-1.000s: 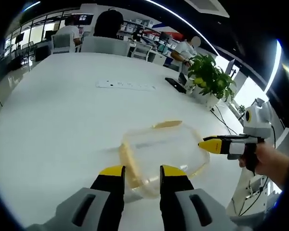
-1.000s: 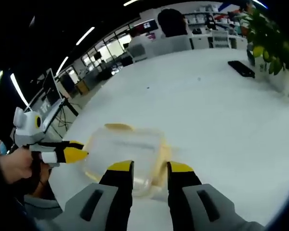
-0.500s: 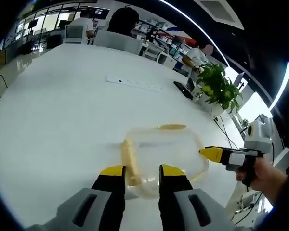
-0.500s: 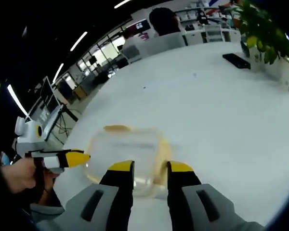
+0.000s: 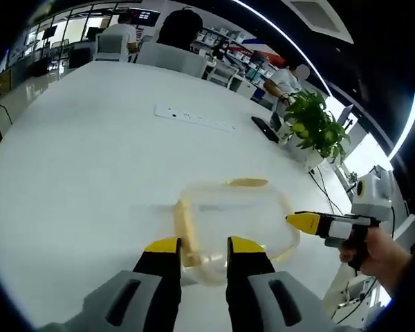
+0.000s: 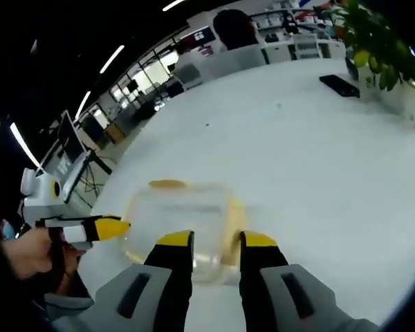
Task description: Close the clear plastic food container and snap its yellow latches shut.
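A clear plastic food container is seen lying flat on the white worktop, its lid down, with yellow latches visible at the far edge and along the near-left edge. The left tongs are held just above the container's near rim, jaws apart with a gap between the yellow tips and nothing gripped. The right tongs are likewise held over the opposite rim, jaws parted and empty. In the left gripper view the right tongs are observed at the container's right side, tip just beside the rim; whether contact is made cannot be told. A potted plant, a power strip and a dark phone are noted well beyond.
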The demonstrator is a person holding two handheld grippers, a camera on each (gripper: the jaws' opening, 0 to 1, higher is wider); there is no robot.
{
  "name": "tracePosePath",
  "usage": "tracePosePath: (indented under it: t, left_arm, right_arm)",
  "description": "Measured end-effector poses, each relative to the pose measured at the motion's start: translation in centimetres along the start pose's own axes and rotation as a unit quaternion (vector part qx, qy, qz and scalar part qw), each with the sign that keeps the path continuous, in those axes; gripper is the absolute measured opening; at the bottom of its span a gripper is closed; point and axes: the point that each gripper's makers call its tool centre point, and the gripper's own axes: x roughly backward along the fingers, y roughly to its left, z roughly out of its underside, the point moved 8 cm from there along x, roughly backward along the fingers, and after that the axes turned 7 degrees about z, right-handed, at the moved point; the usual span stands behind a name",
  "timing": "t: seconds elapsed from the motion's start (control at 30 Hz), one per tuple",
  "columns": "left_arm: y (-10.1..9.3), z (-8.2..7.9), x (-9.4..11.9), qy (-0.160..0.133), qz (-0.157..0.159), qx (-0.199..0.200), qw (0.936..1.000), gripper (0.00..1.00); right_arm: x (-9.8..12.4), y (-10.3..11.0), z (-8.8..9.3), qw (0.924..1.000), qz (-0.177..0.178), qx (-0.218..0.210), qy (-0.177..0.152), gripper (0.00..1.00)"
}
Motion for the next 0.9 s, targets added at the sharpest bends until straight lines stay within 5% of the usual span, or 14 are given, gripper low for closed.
tracePosePath:
  t: [0.1, 0.13, 0.23, 0.27, 0.3, 0.47, 0.8, 0.9]
  left_arm:
    - [0.0, 0.0, -0.1, 0.002, -0.003, 0.001, 1.0000, 0.16]
    - [-0.5, -0.3, -0.1, 0.001, 0.026, -0.002, 0.9997, 0.14]
    - [-0.4, -0.4, 0.6, 0.005, -0.003, -0.005, 1.0000, 0.13]
    - [-0.4, -0.2, 0.5, 0.003, -0.003, 0.002, 1.0000, 0.13]
    - [-0.4, -0.2, 0.6, 0.003, -0.004, -0.004, 1.0000, 0.13]
    - [-0.1, -0.2, 0.5, 0.002, -0.006, -0.004, 1.0000, 0.14]
    - [0.6, -0.3, 0.5, 0.009, 0.017, 0.016, 0.9997, 0.18]
    - [0.4, -0.3, 0.4, 0.006, 0.021, -0.004, 0.9997, 0.18]
  right_arm:
    - [0.0, 0.1, 0.0, 1.0000, 0.001, 0.000, 0.002, 0.21]
    - [0.1, 0.1, 0.3, 0.9997, -0.005, -0.007, 0.023, 0.21]
    - [-0.1, -0.1, 0.0, 0.9999, -0.004, -0.004, 0.015, 0.20]
    - [0.1, -0.2, 0.7, 0.9987, -0.002, -0.023, 0.046, 0.18]
    - [-0.3, -0.1, 0.6, 0.9994, -0.007, -0.024, 0.023, 0.18]
    - [0.0, 0.1, 0.2, 0.9998, -0.004, -0.014, 0.010, 0.19]
    - [-0.1, -0.4, 0.0, 0.9993, -0.022, -0.029, 0.014, 0.23]
    - [-0.1, -0.1, 0.1, 0.9994, -0.028, -0.005, 0.021, 0.26]
